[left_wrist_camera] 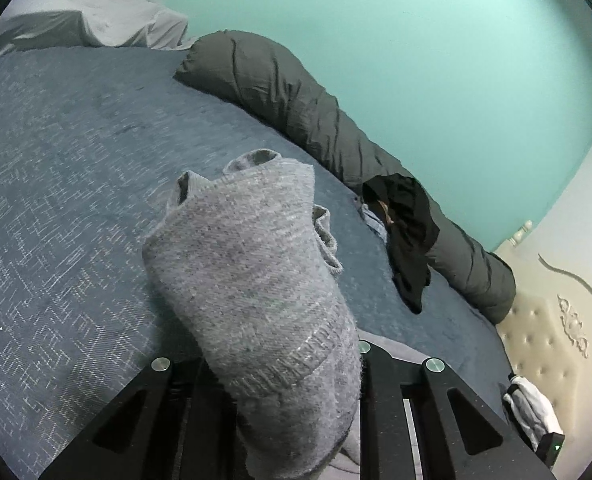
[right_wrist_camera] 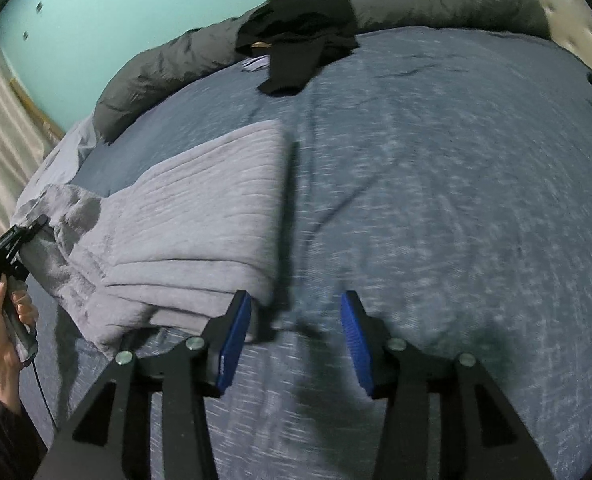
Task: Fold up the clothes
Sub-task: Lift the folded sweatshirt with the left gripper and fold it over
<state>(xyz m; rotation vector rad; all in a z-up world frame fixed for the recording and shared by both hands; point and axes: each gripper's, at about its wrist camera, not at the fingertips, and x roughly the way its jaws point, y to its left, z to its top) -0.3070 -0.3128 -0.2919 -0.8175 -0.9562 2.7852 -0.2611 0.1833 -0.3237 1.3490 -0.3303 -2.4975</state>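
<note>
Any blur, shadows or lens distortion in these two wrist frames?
Left wrist: sharp; grey garment fills the centre, fisheye bends the wall line and darkens the corners. Right wrist: bedspread smeared by motion blur, the right hand-held gripper crisp with its shadow on the cover; horizon bowed.

Grey garment (left_wrist_camera: 252, 280): soft knitted cloth, ribbed. Bedspread (right_wrist_camera: 436, 184): woven, flecked blue cloth. Gripper (right_wrist_camera: 296, 340): matt black plastic, ridged blue pads (right_wrist_camera: 234, 344), shiny metal pins.
</note>
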